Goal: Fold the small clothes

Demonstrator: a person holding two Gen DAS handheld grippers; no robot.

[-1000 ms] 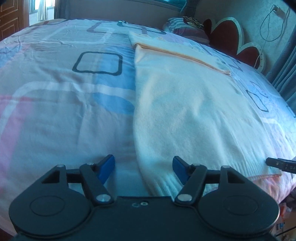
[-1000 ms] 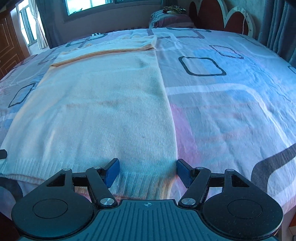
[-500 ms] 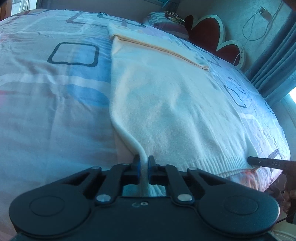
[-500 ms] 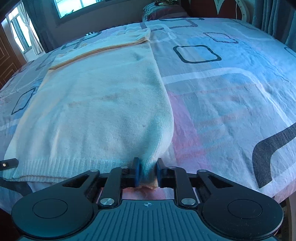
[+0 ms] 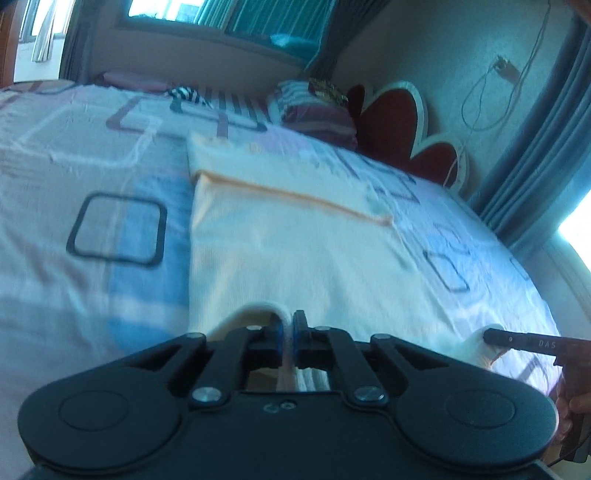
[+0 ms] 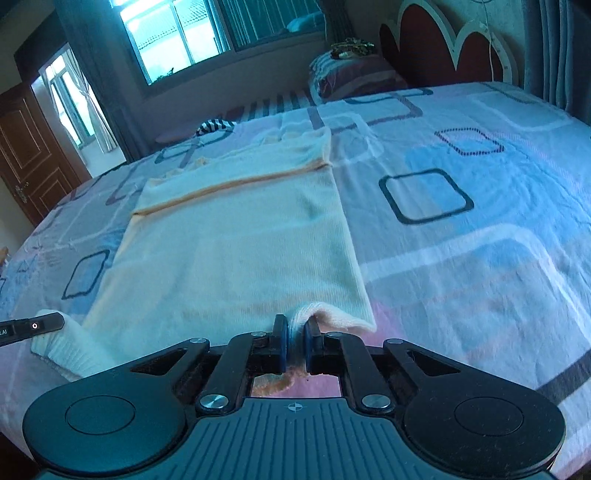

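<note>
Now cream sweater (image 5: 295,258) hem pinched in left tool (image 5: 288,336), right tool (image 6: 295,343)

A bedroom in a home.
A big bed (image 6: 480,229) with a sheet of squares fills the room, with a red flower-shaped headboard (image 5: 399,122), a striped pillow (image 5: 317,114), curtains (image 5: 535,177), a window (image 6: 177,33) and a brown wooden door (image 6: 26,158).

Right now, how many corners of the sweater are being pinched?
2: the left gripper pinches the sweater hem's left corner, the right gripper its right corner. The far corners lie free.
</note>
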